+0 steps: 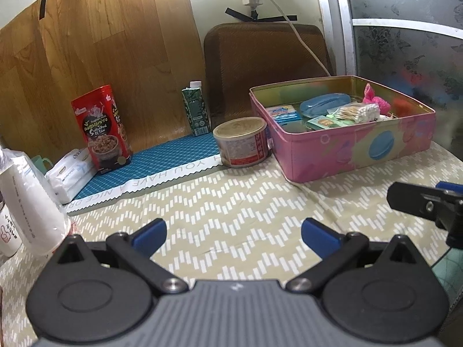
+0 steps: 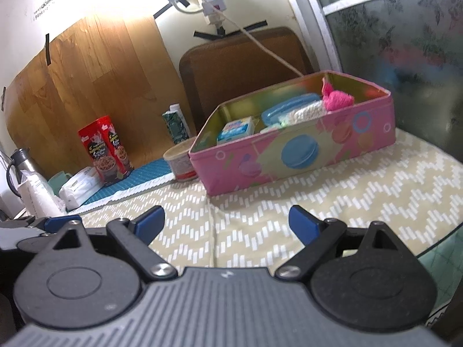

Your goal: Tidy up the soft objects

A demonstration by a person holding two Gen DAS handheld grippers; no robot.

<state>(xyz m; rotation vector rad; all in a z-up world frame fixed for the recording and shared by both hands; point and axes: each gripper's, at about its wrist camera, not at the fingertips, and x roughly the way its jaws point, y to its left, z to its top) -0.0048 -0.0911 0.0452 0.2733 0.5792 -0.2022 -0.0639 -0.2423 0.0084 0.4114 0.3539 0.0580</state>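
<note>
Pink tin [image 1: 341,150] sits ahead; both grippers [image 1: 233,232] [image 2: 227,222] hover level, jaws apart

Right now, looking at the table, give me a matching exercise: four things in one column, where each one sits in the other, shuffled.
Things:
1. pink fluffy item
2. red snack canister
3. round can
4. white wipes pack

Places:
A. touching the pink tin's left wall
B. upright on the blue mat
C. inside the pink tin, far corner
D. left of the red canister, lying flat

Pairs: 1-C, 2-B, 3-A, 4-D
</note>
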